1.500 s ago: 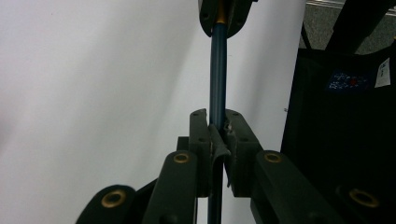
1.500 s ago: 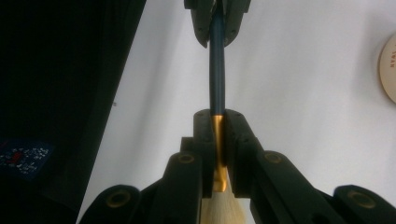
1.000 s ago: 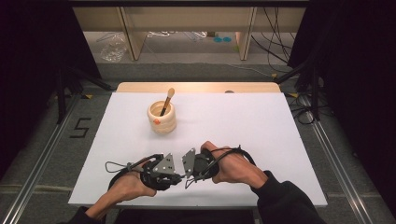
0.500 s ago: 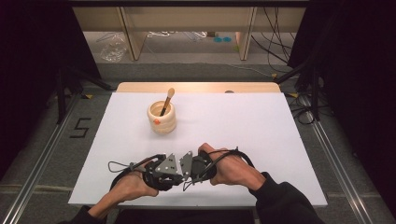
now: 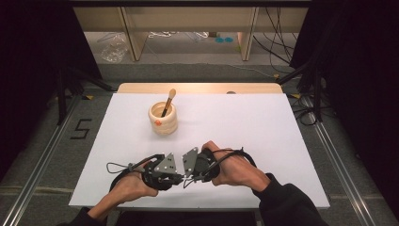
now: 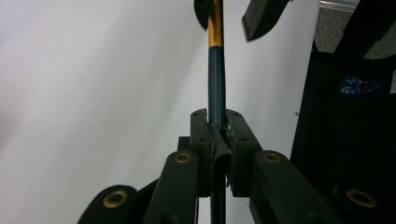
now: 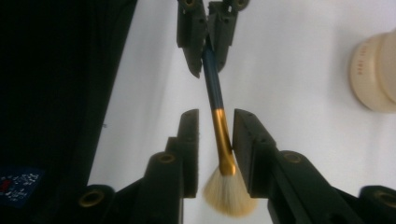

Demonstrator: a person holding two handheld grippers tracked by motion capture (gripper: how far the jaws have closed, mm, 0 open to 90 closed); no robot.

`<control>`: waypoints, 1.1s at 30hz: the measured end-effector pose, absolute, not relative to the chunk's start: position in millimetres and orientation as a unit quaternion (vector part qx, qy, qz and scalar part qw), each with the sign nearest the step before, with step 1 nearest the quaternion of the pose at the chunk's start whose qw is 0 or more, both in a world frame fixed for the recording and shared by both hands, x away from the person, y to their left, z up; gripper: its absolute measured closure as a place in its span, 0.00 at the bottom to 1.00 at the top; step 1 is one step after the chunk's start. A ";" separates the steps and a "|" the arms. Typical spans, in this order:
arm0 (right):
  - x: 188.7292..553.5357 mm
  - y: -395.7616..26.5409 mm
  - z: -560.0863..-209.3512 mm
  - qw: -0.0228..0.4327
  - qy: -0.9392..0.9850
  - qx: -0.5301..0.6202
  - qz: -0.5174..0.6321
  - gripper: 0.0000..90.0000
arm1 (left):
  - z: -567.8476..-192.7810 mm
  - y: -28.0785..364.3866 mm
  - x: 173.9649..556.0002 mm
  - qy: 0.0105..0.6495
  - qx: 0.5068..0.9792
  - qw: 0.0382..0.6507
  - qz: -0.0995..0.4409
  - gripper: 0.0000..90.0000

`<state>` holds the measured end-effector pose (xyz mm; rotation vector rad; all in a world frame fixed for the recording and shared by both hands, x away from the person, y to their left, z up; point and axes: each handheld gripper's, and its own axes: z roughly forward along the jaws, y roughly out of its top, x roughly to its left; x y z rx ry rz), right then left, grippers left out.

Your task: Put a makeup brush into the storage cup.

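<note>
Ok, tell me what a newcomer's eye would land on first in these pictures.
First, the makeup brush with dark blue handle, gold ferrule and pale bristles, stretched between the two grippers at the near edge of the white table. The left gripper is shut on its handle; the right gripper has just been opening, its fingers flanking the ferrule. Farther back stands a cream ribbed holder with another brush.

White tabletop (image 5: pixel 282 141) on wooden table, grey floor (image 5: pixel 42 155), metal rails, pale shelving (image 5: pixel 188 19) behind, dark surroundings
</note>
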<state>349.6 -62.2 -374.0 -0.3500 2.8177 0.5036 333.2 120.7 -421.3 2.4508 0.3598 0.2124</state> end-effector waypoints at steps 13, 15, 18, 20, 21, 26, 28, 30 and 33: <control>369.2 -102.8 -329.0 0.186 0.929 0.015 0.319 0.57 | -413.1 140.4 343.0 0.226 0.882 0.397 0.116 0.93; 372.6 -111.0 -324.8 0.189 0.921 0.048 0.337 0.55 | -411.5 144.3 345.0 0.243 0.871 0.411 0.120 0.93; 376.9 -121.3 -325.6 0.183 0.913 0.085 0.355 0.55 | -410.1 148.0 346.7 0.266 0.852 0.434 0.125 0.93; 378.5 -126.2 -329.6 0.172 0.907 0.101 0.372 0.55 | -408.8 149.9 347.4 0.276 0.841 0.448 0.129 0.93; 378.9 -127.8 -332.5 0.160 0.906 0.111 0.376 0.54 | -407.4 150.6 347.1 0.282 0.836 0.451 0.132 0.93; 384.0 -134.6 -345.2 0.133 0.890 0.140 0.412 0.52 | -402.0 154.3 346.9 0.297 0.815 0.479 0.137 0.93; 383.9 -135.6 -347.0 0.127 0.884 0.146 0.426 0.51 | -400.6 155.6 346.4 0.303 0.805 0.491 0.140 0.93; 384.4 -136.4 -348.5 0.109 0.877 0.152 0.443 0.50 | -399.4 156.8 346.6 0.309 0.796 0.502 0.138 0.93; 385.7 -136.3 -351.3 0.099 0.865 0.163 0.464 0.50 | -397.8 156.3 344.9 0.313 0.785 0.516 0.139 0.93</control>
